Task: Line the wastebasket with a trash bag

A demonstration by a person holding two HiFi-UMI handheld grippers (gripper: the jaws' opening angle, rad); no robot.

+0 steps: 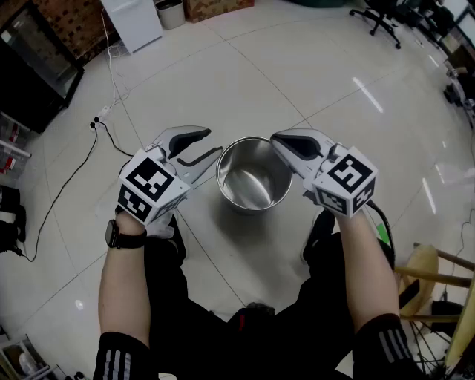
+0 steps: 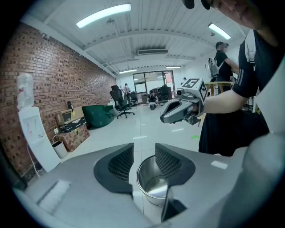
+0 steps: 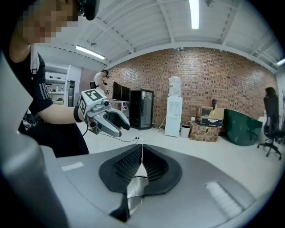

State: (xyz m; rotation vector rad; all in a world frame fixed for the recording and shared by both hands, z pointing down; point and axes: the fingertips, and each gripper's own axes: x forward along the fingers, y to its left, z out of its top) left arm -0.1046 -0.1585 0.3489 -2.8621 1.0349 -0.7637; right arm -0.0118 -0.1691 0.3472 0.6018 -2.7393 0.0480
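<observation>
A shiny round metal wastebasket (image 1: 252,182) stands upright on the tiled floor between my two grippers, and its inside looks bare. No trash bag shows in any view. My left gripper (image 1: 213,143) hovers just left of the rim, open, with nothing between its jaws. In the left gripper view the wastebasket (image 2: 153,185) shows through the gap of that gripper (image 2: 143,149), with the right gripper (image 2: 165,116) beyond. My right gripper (image 1: 276,141) hangs over the right rim, shut and holding nothing. In the right gripper view the wastebasket (image 3: 133,191) sits below the shut gripper (image 3: 141,149).
A power cord with a strip (image 1: 100,122) trails over the floor at the left. A black cabinet (image 1: 33,67) and a white water dispenser (image 1: 133,22) stand at the back left. A wooden stool (image 1: 438,274) is at the right, office chairs (image 1: 382,15) far back.
</observation>
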